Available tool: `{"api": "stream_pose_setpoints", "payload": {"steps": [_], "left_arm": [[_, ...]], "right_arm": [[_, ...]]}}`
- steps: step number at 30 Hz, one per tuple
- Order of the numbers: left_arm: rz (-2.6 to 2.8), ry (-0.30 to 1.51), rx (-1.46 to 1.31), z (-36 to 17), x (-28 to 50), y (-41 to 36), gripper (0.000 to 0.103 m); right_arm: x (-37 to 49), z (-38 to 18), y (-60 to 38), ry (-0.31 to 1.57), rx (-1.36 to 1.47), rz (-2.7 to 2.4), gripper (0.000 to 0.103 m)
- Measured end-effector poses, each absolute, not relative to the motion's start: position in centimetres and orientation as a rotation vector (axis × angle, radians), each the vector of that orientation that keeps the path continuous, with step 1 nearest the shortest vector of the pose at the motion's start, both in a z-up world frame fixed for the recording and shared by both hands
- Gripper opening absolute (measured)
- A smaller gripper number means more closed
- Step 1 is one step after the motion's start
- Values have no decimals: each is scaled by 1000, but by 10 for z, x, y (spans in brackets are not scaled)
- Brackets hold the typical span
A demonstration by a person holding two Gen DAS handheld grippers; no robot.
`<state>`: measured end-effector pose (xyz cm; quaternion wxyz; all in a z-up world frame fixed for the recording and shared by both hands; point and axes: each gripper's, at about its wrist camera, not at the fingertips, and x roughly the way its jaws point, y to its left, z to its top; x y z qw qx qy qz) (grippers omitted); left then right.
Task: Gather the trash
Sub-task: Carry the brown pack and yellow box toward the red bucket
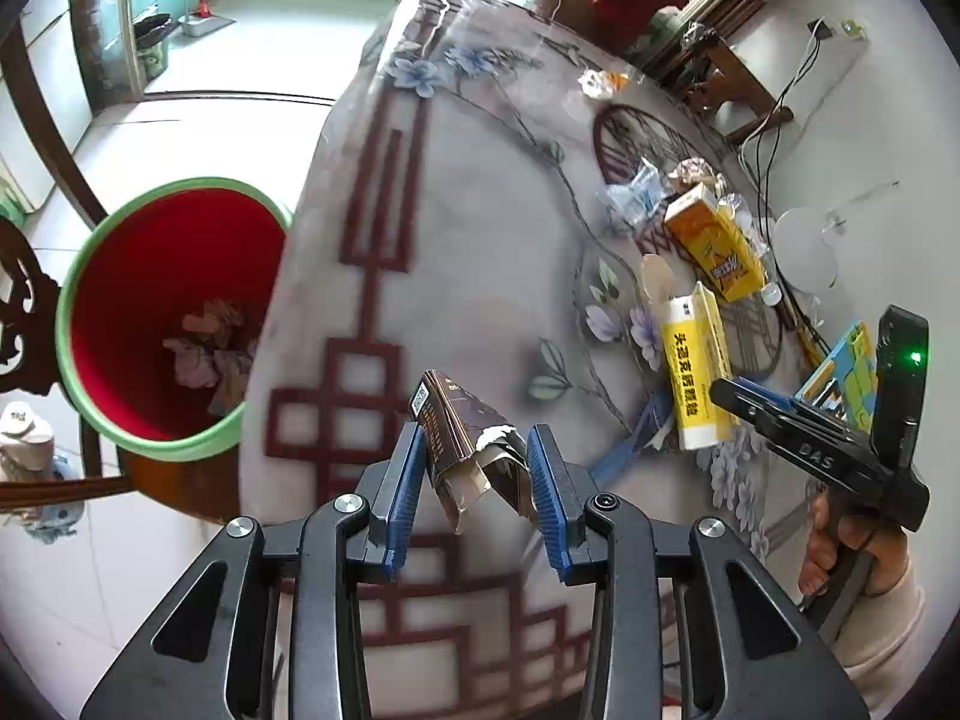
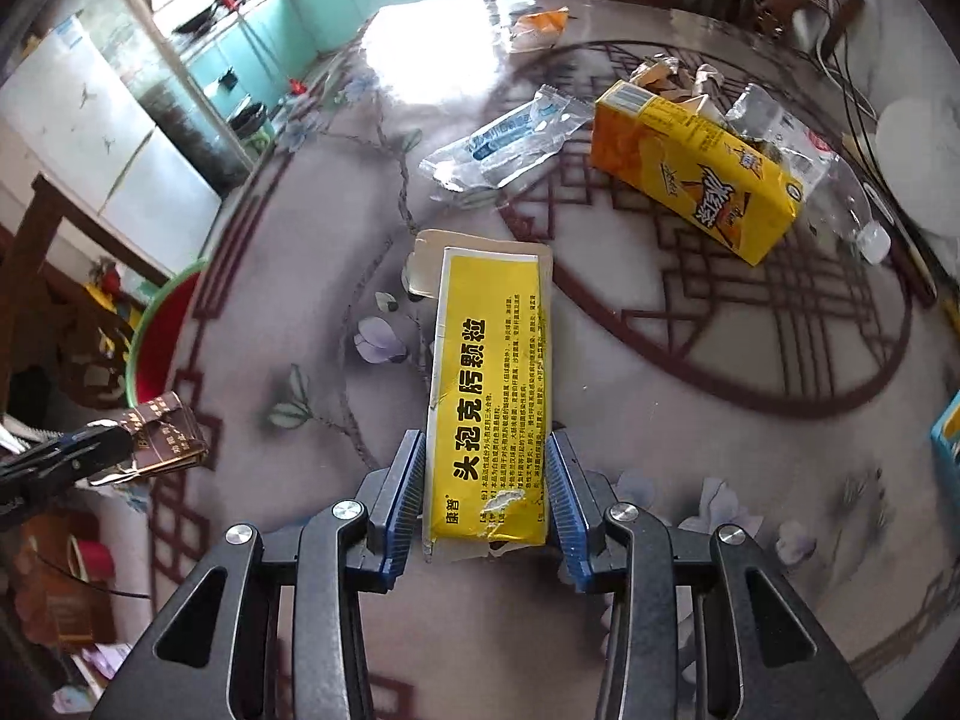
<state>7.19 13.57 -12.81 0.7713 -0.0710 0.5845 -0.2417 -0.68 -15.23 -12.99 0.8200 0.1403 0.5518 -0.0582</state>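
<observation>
Glossy table, cardboard trash

Table cover [image 2: 690, 480] shiny, smooth; yellow medicine box [image 2: 489, 396] glossy torn cardboard; brown carton [image 1: 468, 444] crumpled card; wrapper [image 2: 504, 147] clear plastic.

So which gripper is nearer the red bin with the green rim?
Left. The left gripper, holding a crumpled brown pack, is near the table edge beside the red bin. The right gripper, on the yellow box, is further in on the table.

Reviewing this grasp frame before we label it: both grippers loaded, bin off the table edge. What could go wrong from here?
1. The left gripper holds the crumpled brown pack by its torn end; it could slip out short of the red bin.
2. The right gripper pinches only one end of the long yellow box, so it may pivot or sag.
</observation>
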Motion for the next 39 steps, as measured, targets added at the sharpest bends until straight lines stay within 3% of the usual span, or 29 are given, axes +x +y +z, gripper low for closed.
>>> {"api": "stream_pose_setpoints", "payload": {"steps": [16, 18, 19, 27, 28, 30, 32, 39], "left_arm": [[-390, 1207, -230, -123, 101, 222, 34], [-368, 1203, -241, -124, 104, 232, 34], [-357, 1202, -246, -125, 106, 237, 34], [-313, 1186, -274, -127, 116, 264, 34], [-312, 1183, -278, -126, 116, 267, 34], [-309, 1178, -289, -124, 117, 273, 34], [-307, 1177, -300, -125, 117, 276, 34], [-329, 1199, -303, -133, 126, 279, 34]], "right_arm": [[31, -85, -86, 1093, 252, -27, 36], [40, -81, -74, 1090, 237, 2, 8], [45, -79, -69, 1090, 236, 12, 4], [83, -68, -29, 1048, 166, 84, 4], [86, -72, -31, 1063, 172, 77, 8], [87, -82, -42, 1102, 207, 24, 30], [84, -94, -52, 1123, 254, -17, 61], [84, -160, -71, 1300, 331, -158, 64]]}}
